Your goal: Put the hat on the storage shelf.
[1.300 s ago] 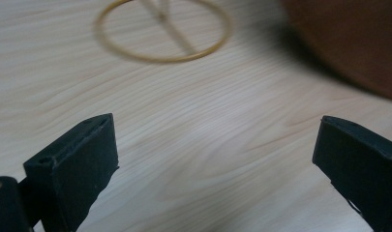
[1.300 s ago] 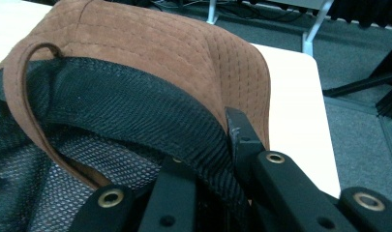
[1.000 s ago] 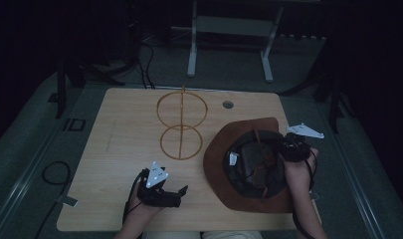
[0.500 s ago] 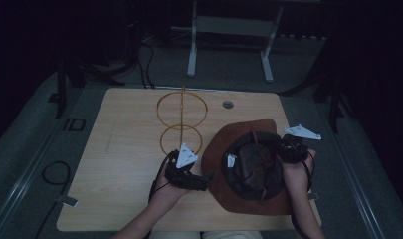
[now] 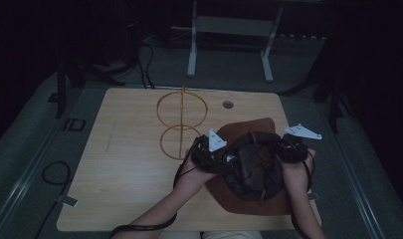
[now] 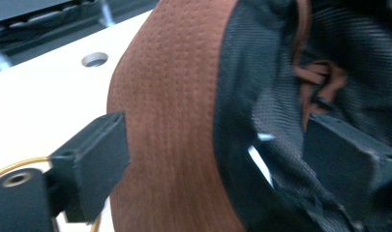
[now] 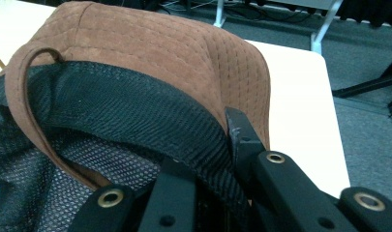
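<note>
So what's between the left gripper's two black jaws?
The hat's brown brim and black mesh lining sit between them, open, seen in the left gripper view.

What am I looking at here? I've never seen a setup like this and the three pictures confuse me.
No robot here: a person holds a hand-held gripper in each hand. The high view looks down on a wooden table. On it stand a wire stand of two gold rings and a brown hat, upside down, its black mesh lining showing. The other two pictures come from cameras riding on the grippers. The left gripper is open, one jaw outside the brim, one inside the lining. The right gripper is shut on the brim's opposite side.
</note>
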Motion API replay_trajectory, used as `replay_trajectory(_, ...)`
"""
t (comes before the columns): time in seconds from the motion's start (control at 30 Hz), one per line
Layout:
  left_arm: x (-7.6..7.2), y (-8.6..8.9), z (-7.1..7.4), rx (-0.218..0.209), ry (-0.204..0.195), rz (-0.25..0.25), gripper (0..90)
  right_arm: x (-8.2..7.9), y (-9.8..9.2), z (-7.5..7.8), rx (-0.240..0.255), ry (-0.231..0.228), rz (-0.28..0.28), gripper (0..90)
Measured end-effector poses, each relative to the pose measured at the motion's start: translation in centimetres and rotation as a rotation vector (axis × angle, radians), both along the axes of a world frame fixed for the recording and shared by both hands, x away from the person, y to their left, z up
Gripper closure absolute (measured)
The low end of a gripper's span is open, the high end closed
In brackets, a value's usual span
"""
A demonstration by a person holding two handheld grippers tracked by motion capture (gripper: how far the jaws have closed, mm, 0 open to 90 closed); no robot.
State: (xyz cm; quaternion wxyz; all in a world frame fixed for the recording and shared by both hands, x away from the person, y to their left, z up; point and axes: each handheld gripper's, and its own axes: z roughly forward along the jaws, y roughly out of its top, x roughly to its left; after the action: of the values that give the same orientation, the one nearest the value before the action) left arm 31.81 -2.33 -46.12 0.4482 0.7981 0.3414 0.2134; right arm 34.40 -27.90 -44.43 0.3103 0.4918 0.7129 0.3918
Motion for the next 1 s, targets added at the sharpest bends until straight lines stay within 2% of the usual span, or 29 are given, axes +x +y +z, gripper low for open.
replay_trajectory(0.03,0.7,-1.2,-0.3,0.044,0.007,0.025,15.4,0.0,0.0,0.0,0.001,0.002,-0.001,83.4)
replay_trajectory(0.13,1.2,-2.0,-0.8,0.074,0.034,0.036,15.4,-0.2,0.1,0.1,0.004,0.001,0.003,83.4)
replay_trajectory(0.2,1.4,-2.3,-1.2,0.102,0.020,0.051,15.4,-0.3,0.1,0.2,0.005,0.000,0.009,83.5)
replay_trajectory(0.27,1.4,-2.6,-1.7,0.114,0.026,0.064,15.5,-0.5,0.1,0.1,0.011,0.000,0.011,83.4)
replay_trajectory(0.37,1.5,-3.0,-2.2,0.148,0.004,0.066,27.2,-0.7,0.2,-0.1,0.014,0.005,0.016,83.4)
replay_trajectory(0.43,1.5,-3.2,-2.4,0.153,-0.010,0.066,45.3,-0.8,0.3,-0.2,0.008,0.007,0.014,83.5)
replay_trajectory(0.5,1.8,-3.3,-2.5,0.158,-0.007,0.065,63.4,-0.8,0.4,-0.3,0.006,0.011,0.016,83.5)
replay_trajectory(0.6,2.2,-3.4,-2.6,0.169,-0.020,0.068,78.0,-1.0,0.3,-0.4,0.023,0.016,0.013,83.4)
replay_trajectory(0.67,2.3,-3.4,-2.6,0.167,-0.022,0.071,83.1,-1.1,0.3,-0.6,0.023,0.021,0.015,83.3)
replay_trajectory(0.73,2.5,-3.4,-2.4,0.173,-0.034,0.081,84.9,-1.3,0.3,-0.6,0.009,0.021,0.012,83.0)
replay_trajectory(0.8,2.4,-3.3,-2.0,0.168,-0.041,0.084,85.3,-1.5,0.2,-0.7,0.017,0.017,0.014,82.0)
replay_trajectory(0.83,2.4,-3.3,-1.8,0.170,-0.051,0.083,85.4,-1.7,0.1,-0.7,0.018,0.010,0.013,79.6)
replay_trajectory(0.93,2.5,-2.9,-1.3,0.140,-0.044,0.083,85.5,-2.1,-0.5,-0.6,0.069,-0.003,0.030,68.6)
replay_trajectory(0.97,2.5,-2.9,-1.3,0.140,-0.044,0.083,85.5,-2.4,-0.7,-0.5,0.081,-0.012,0.037,65.0)
replay_trajectory(1.0,2.6,-2.7,-1.1,0.122,-0.037,0.074,85.5,-2.6,-0.8,-0.4,0.086,-0.012,0.046,62.0)
